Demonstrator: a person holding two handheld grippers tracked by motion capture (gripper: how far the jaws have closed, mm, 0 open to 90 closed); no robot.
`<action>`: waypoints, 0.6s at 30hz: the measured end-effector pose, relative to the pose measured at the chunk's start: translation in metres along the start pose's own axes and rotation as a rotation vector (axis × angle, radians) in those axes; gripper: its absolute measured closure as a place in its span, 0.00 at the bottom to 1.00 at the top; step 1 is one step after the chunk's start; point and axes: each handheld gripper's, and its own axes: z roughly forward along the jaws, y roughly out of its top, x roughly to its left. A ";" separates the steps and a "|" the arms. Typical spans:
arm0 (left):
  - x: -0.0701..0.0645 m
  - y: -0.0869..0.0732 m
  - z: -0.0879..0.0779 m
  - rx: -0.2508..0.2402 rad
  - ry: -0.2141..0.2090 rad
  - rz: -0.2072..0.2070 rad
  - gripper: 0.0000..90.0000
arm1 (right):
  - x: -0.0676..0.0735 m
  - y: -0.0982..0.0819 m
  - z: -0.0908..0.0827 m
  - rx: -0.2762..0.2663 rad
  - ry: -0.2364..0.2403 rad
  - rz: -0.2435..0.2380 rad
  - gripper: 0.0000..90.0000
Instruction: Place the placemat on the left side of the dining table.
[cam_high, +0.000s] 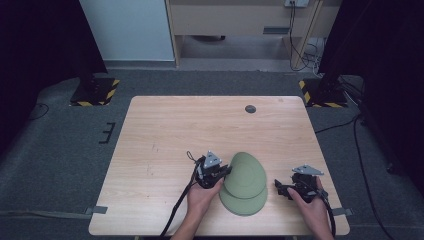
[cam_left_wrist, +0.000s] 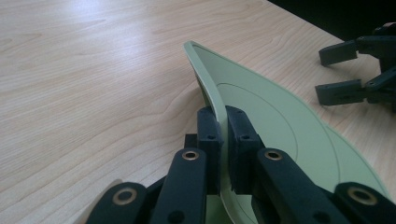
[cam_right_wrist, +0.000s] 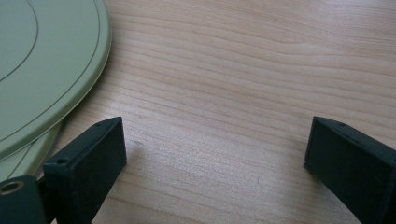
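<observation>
On the table, left gripper (cam_left_wrist: 223, 140) clamped on upper green plate (cam_left_wrist: 275, 112) rim, right gripper (cam_right_wrist: 215, 158) jaws wide apart

Table (cam_high: 165, 130): standing at frame centre, pale wood, rounded corners, filling the middle of the high view.
Grommet (cam_high: 250, 109): sitting near the upper edge, right of centre, small, dark, round.
Lower green plate (cam_high: 245, 204): lying flat in the lower middle, near the bottom edge.
Upper green plate (cam_high: 246, 174): resting on the lower one, left rim tilting upward.
</observation>
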 end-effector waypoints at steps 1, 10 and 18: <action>0.000 0.001 -0.001 -0.004 -0.005 0.005 0.95 | 0.000 0.000 0.000 0.000 -0.002 -0.004 0.06; 0.001 0.012 -0.013 -0.040 -0.039 0.010 0.95 | 0.001 0.000 0.000 0.005 -0.007 -0.013 0.06; 0.005 0.031 -0.028 -0.084 -0.052 0.002 0.95 | 0.001 0.000 0.000 0.005 -0.006 -0.013 0.06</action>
